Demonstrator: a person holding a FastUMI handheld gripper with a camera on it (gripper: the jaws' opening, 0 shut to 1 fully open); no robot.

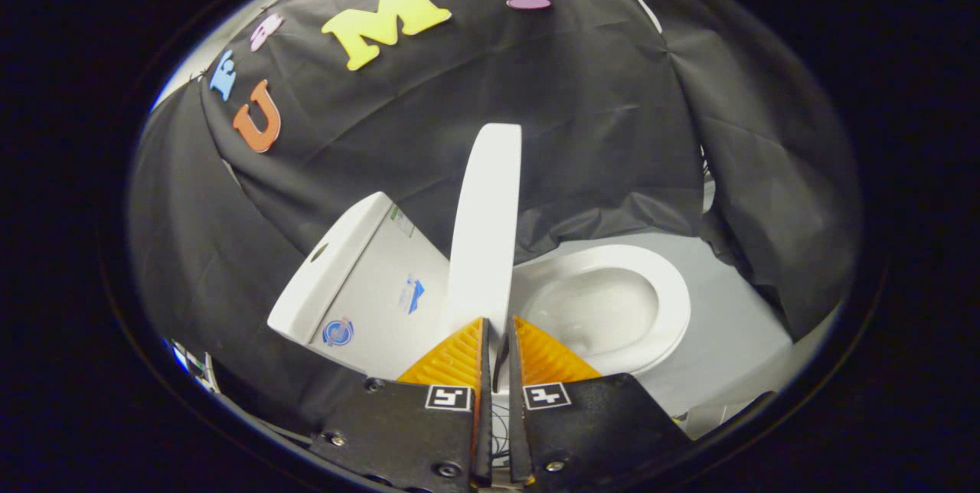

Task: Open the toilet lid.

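Black cloth wall behind, gripper fingers clamping raised toilet lid, tank beside, bowl opposite

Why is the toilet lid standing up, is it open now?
Yes, it is open. The toilet lid stands nearly upright between the tank and the uncovered bowl. The tongs are nearly closed at its lower edge; their grip cannot be told.

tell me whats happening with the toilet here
A person's handheld gripper is raising the toilet lid. Its fingers are nearly closed around the lid's edge, which sits between them. The lid stands about upright, between the tank and the uncovered bowl, so the opening looks nearly done.
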